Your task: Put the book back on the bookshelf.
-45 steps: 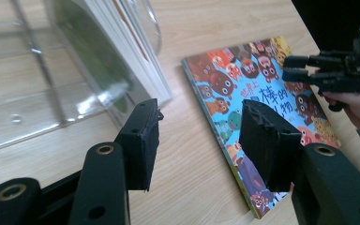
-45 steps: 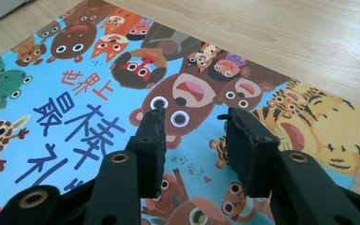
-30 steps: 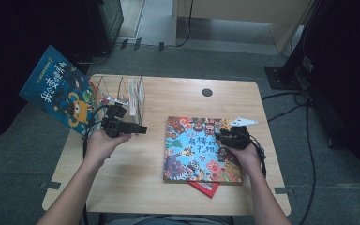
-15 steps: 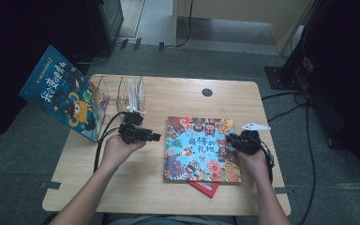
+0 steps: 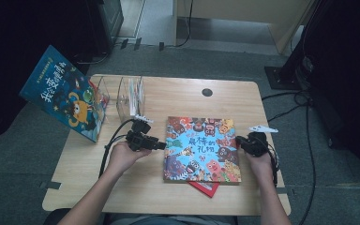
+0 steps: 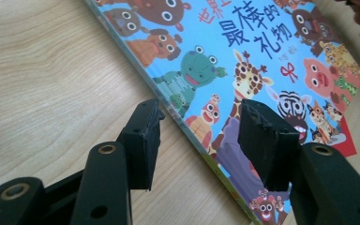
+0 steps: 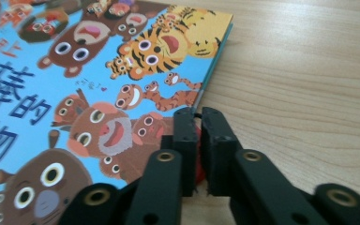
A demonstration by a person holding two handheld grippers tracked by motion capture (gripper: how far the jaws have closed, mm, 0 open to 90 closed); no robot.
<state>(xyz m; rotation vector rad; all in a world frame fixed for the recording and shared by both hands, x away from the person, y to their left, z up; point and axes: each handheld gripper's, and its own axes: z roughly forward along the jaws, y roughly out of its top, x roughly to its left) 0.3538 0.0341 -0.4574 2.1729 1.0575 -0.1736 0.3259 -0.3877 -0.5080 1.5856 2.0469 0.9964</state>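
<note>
At the far left a blue book (image 5: 64, 99) leans against the clear rack (image 5: 130, 96), stored upright; your left gripper (image 6: 199, 126) straddles the picture book's (image 5: 200, 149) left edge with jaws wide apart and nothing held, likely set to clamp; your right gripper (image 7: 198, 123) pinches its right edge, jaws nearly closed, steadying it at mid-table.

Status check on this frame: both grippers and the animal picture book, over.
Left gripper open, straddling animal picture book's left edge. Right gripper shut at its right edge. Red book underneath; nothing blocking.

Red book (image 5: 205, 188) mostly under picture book (image 5: 200, 149)
</note>
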